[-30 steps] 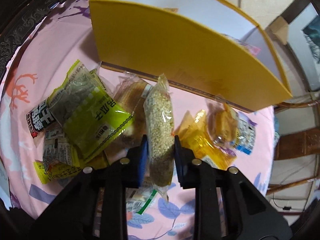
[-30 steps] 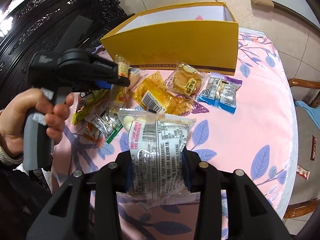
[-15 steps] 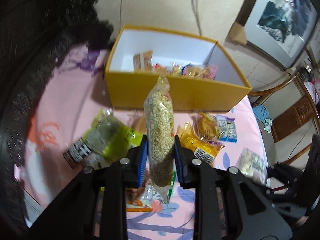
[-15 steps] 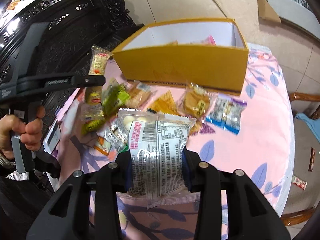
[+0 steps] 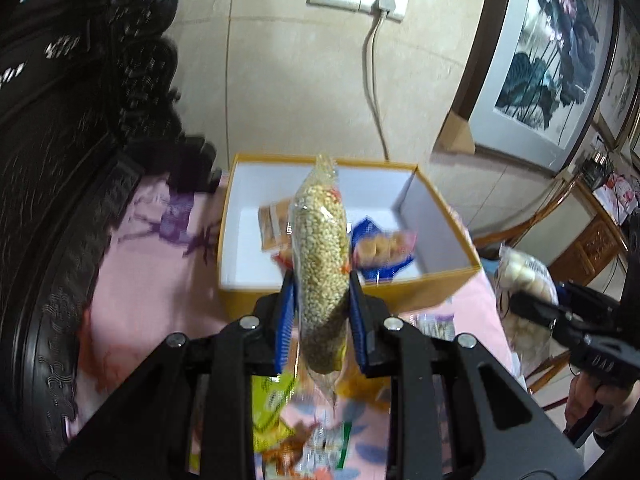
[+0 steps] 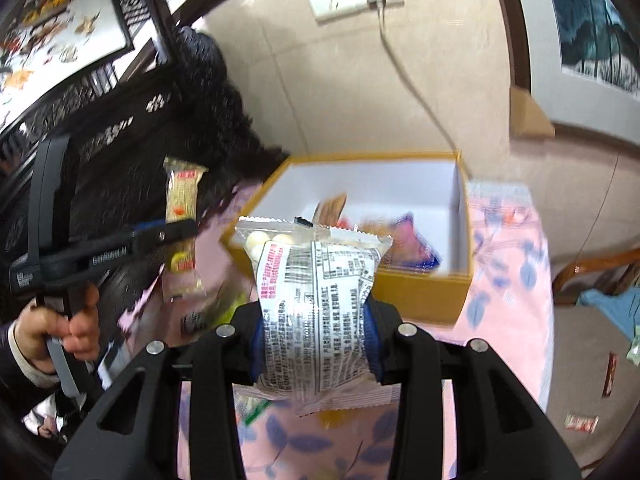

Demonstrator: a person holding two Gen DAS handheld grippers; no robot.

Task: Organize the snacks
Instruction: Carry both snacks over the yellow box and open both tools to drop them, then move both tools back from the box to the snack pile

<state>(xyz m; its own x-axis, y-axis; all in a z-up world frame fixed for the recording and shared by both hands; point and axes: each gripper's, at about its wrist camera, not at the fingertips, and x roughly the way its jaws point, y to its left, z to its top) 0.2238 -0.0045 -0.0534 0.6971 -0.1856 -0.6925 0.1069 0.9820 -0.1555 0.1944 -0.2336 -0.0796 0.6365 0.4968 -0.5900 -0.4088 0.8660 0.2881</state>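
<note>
My left gripper [image 5: 322,300] is shut on a long clear packet of small beige nuts [image 5: 320,256], held upright in the air just in front of the yellow box [image 5: 236,240]. The box has a white inside and holds several snack packs [image 5: 384,246]. My right gripper [image 6: 316,336] is shut on a clear packet of white round sweets with a printed label [image 6: 316,304], also lifted before the yellow box [image 6: 420,292]. In the right wrist view the left gripper [image 6: 176,232] and its nut packet [image 6: 182,204] hang at the left, level with the box's left end.
Loose snack packs [image 5: 276,400] lie on the pink leaf-print tablecloth [image 6: 508,280] below the grippers. Dark carved furniture [image 5: 60,160] borders the left. Behind the box are a wall socket with a cable [image 5: 384,4] and a framed painting [image 5: 552,52]. A wooden chair [image 6: 592,268] stands right.
Both grippers have risen with their packets and the views have tilted up. The inside of the yellow box and the wall behind it now show; the snacks on the table have dropped low.
</note>
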